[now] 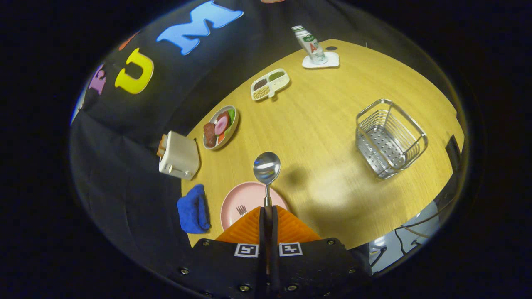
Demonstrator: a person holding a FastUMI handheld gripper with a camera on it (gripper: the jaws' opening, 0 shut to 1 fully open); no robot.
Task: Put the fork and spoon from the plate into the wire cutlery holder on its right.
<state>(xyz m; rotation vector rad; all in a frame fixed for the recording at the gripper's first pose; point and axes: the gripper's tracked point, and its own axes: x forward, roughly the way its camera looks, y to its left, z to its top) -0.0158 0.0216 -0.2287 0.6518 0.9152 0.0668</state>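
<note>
At the bottom centre of the frame, the gripper [268, 216] has its two fingers pressed together on the handle of the spoon [267, 168], whose bowl stands up ahead of the fingertips, lifted clear above the pink plate [239, 199]. The fork [241, 210] lies on that plate, only its tines peeking out beside the left finger. The wire cutlery holder [388, 139] sits well apart at the right of the frame, across a bare stretch of the wooden table [316, 120]. The grip looks narrow and low on the handle, so the spoon may pivot or slide out during the carry if the hand swings quickly. On arrival, the bowl could catch the holder's top rim or its side wires and knock the light basket askew. Releasing too high might make the spoon bounce out. Going back for the fork, the fingers could scrape the plate and push it toward the blue cloth [193, 209] and the toaster [178, 157] at the left.
</note>
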